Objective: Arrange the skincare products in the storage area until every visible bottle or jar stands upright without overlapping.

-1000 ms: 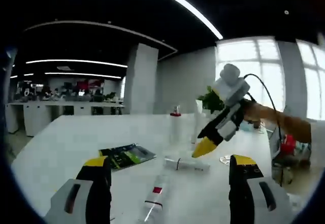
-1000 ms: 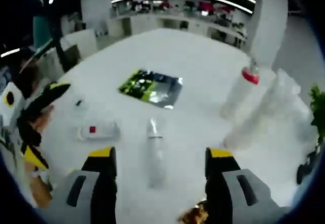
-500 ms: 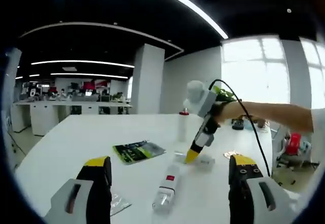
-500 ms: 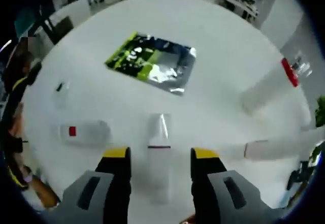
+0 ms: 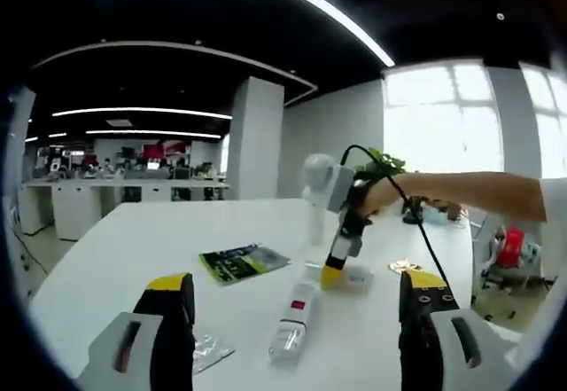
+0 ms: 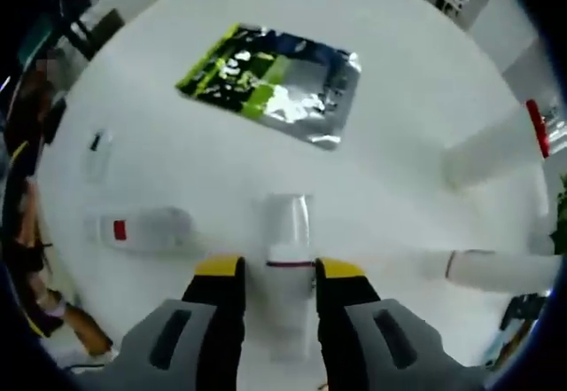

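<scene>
The step in hand is judged to be the grasp of a toppled bottle, so that it can be stood up. In the right gripper view the right hand-held gripper (image 6: 272,271) is seen lowered over a clear bottle (image 6: 289,231) lying on its side near the middle of the white counter (image 6: 425,98); the yellow-tipped jaws are set close on either side of the bottle's body, at its thin dark band, though whether they already press it cannot be told. The same gripper is seen from the side in the left gripper view (image 5: 330,277), pointing down at the counter. A second bottle with a red label (image 6: 137,229) lies on its side towards the near edge, well apart from the first, and is seen just ahead in the left gripper view (image 5: 293,321). A red-capped bottle (image 6: 500,143) and a white bottle (image 6: 505,271) are seen towards the far side of the counter, drawn out by the lens; their standing cannot be read with certainty. A green foil sachet (image 6: 275,81) lies flat beyond the clear bottle. The left hand-held gripper (image 5: 297,295) is held released and empty above the near edge. The next move is judged to call for a firm close, a lift and a turn to upright. Bare counter lies open all round the clear bottle, so room for setting it down is ample, provided the sachet is avoided.
</scene>
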